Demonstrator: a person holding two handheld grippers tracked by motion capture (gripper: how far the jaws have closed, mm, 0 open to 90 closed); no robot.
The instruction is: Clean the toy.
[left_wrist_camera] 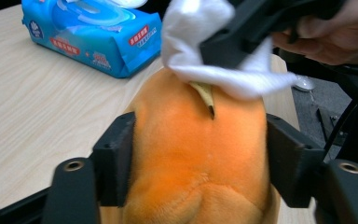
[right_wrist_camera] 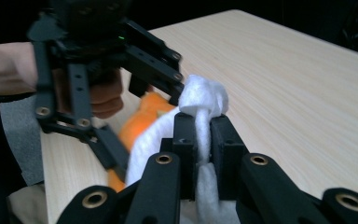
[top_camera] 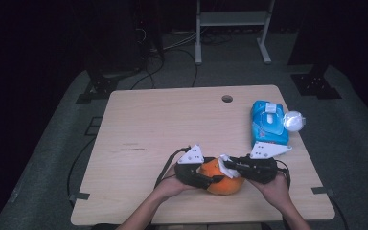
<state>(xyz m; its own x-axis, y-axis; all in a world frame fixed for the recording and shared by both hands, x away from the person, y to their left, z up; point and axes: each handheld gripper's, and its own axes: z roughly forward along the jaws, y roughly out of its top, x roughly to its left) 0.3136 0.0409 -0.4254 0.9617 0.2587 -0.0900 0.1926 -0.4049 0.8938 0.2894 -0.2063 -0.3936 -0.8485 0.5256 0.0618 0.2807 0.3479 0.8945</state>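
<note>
An orange plush toy point(top_camera: 220, 179) lies near the table's front edge. My left gripper point(top_camera: 210, 175) is shut on it; in the left gripper view its black pads point(left_wrist_camera: 116, 158) press into the toy's point(left_wrist_camera: 196, 140) two sides. My right gripper point(top_camera: 230, 165) comes in from the right, shut on a white wipe point(top_camera: 225, 162). In the right gripper view the wipe point(right_wrist_camera: 203, 98) is pinched between the two jaws and bunches above them. The wipe point(left_wrist_camera: 200, 42) rests on the top of the toy, by a small tan stalk point(left_wrist_camera: 206, 95).
A blue pack of wet wipes point(top_camera: 267, 123) with its lid open lies at the right of the wooden table point(top_camera: 163, 124). A white roundish thing point(top_camera: 293, 120) sits at the pack's right, over the table edge. A round hole point(top_camera: 227, 98) is near the far edge.
</note>
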